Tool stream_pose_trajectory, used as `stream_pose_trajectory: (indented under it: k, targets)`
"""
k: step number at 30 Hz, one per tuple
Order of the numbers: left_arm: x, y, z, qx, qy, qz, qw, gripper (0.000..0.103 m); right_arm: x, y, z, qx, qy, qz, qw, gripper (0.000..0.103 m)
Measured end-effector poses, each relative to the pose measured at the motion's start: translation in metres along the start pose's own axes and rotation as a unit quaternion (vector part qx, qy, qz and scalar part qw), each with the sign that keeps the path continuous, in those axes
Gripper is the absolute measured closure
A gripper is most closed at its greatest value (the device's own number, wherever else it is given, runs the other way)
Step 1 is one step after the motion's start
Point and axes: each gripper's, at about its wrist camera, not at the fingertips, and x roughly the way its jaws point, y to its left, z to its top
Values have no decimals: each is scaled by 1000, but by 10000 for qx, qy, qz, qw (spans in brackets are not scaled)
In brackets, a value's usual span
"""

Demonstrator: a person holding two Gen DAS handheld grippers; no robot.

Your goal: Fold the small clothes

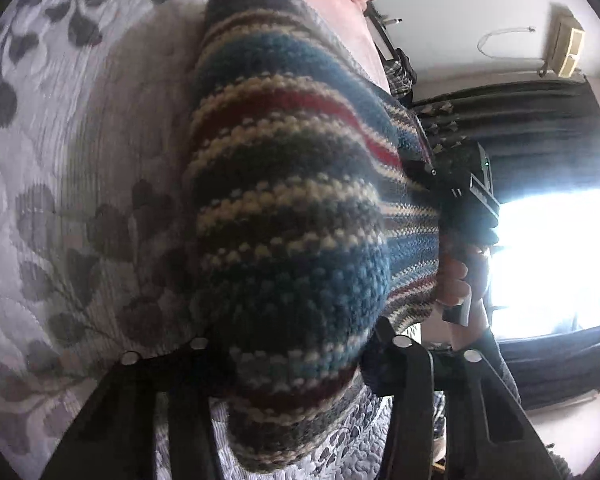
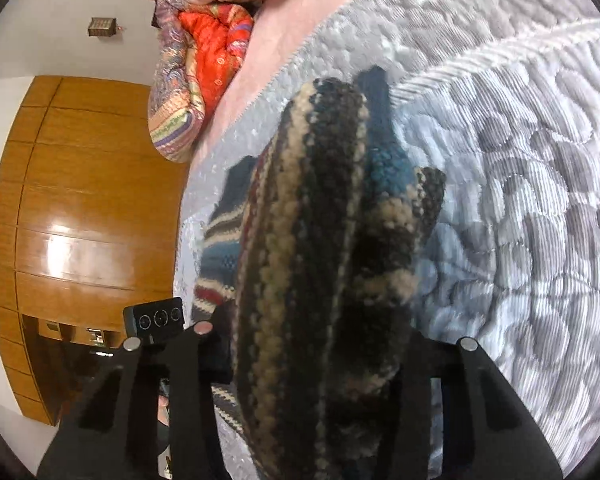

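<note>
left hand-held gripper (image 1: 296, 364): pinching striped knit sweater (image 1: 284, 184) | right hand-held gripper (image 2: 312, 360): pinching same sweater | garment stretched between both, above quilted bed (image 2: 520, 160), equally near

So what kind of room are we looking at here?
Most likely a bedroom. The striped knit garment is held over a quilted grey bedspread, a wooden wardrobe stands beside it, and dark curtains frame a bright window.
</note>
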Motion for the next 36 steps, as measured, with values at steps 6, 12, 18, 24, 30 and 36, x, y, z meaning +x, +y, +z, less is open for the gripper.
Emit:
stream_pose_trajectory:
  k: [6, 12, 18, 24, 30, 36]
  targets:
    - [-32, -26, -13, 244, -90, 134, 9996, 63, -12, 32, -21, -145, -140, 110, 9997, 62]
    - [-98, -35, -73, 459, -117, 330, 9983, 64, 2, 83, -82, -272, -47, 342, 9990, 62]
    - [-149, 3, -149, 236, -128, 574, 9980, 64, 60, 101, -149, -115, 329, 523, 9980, 62]
    - [-140, 78, -198, -453, -76, 916, 9947, 46, 118, 64, -195, 204, 682, -13, 9975, 42]
    - [-177, 56, -217, -366, -1000, 2066, 9726, 21, 45, 89, -202, -196, -136, -534, 9983, 28]
    - [-201, -15, -250, 746, -1982, 1999, 9567, 21, 41, 117, -214, -729, -183, -952, 9926, 49]
